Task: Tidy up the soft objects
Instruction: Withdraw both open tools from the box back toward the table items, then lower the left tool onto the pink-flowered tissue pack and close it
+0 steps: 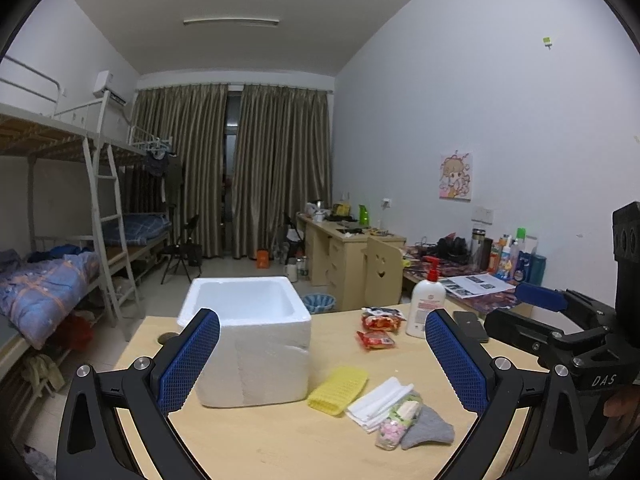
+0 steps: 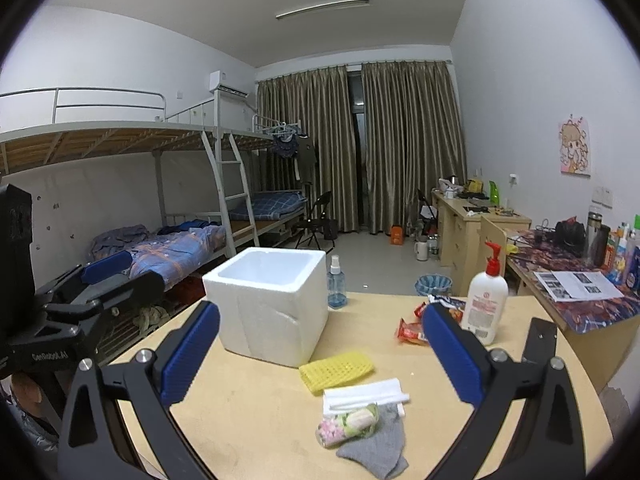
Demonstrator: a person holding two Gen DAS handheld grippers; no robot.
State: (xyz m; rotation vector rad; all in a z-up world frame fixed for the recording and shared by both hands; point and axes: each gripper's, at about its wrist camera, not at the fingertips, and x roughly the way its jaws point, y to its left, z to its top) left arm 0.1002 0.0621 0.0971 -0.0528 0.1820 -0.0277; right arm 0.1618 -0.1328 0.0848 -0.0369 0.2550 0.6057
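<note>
Foam box [image 1: 248, 336] between the left gripper [image 1: 322, 354] jaws, both grippers spread wide and empty, soft items ahead on the tabletop [image 2: 260, 432], yellow sponge [image 2: 337, 369], white cloth [image 2: 364, 396], grey sock [image 2: 376, 448], spray bottle [image 2: 336, 284] visible only between the right gripper [image 2: 320, 354] jaws.

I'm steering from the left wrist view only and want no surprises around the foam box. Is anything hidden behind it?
Observer: Yes. A blue spray bottle stands on the table by the far right corner of the foam box.
Operator: I see the right gripper only side-on. Is it holding anything?
Observer: No. The right gripper has its jaws wide apart, with nothing between them.
</note>
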